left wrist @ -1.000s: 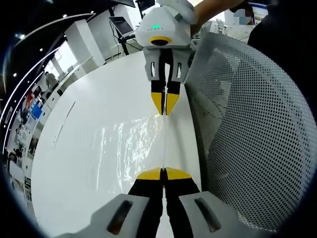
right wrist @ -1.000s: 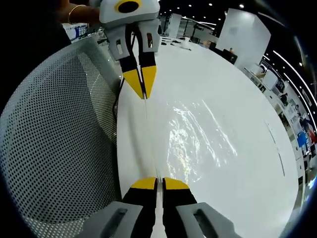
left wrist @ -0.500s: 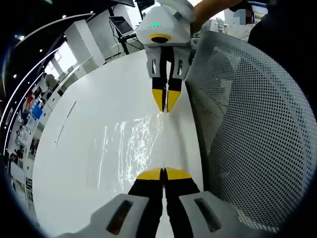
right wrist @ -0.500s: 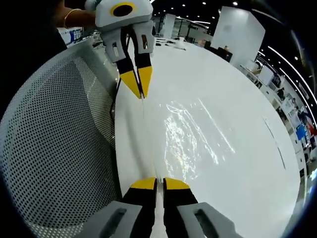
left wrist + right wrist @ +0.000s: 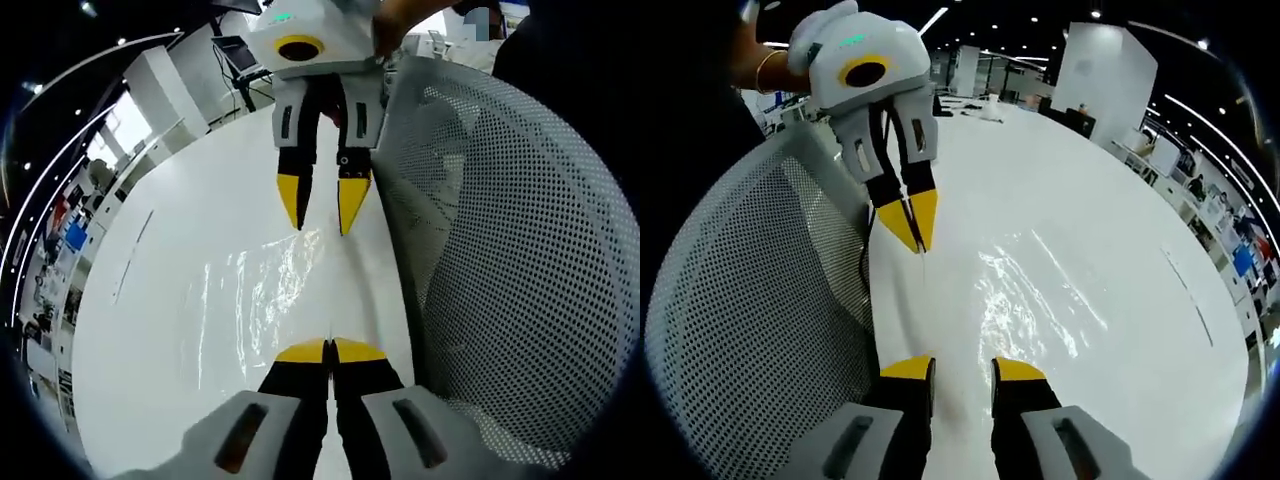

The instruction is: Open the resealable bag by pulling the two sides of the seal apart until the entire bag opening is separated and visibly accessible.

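Observation:
A clear resealable bag (image 5: 255, 290) lies flat and shiny on the white table (image 5: 180, 200). My left gripper (image 5: 330, 348) is shut on the near end of the bag's top edge, by the table's rim. Across from it, my right gripper (image 5: 322, 218) hangs over the far end of that edge with its yellow-tipped jaws apart and nothing between them. In the right gripper view the bag (image 5: 1040, 300) glints on the table (image 5: 1090, 180). There my right gripper (image 5: 964, 368) stands open, and my left gripper (image 5: 915, 235) is pinched shut on a thin strip of the bag.
A white mesh chair back (image 5: 500, 250) stands close along the table's edge, seen also as the chair back (image 5: 750, 300) in the right gripper view. A thin dark line (image 5: 130, 255) marks the tabletop. A person's hand holds each gripper. Desks and screens stand far behind.
My right gripper has opened and let go of the bag's edge, which it pinched in both earlier frames. My left gripper has stayed shut on its end.

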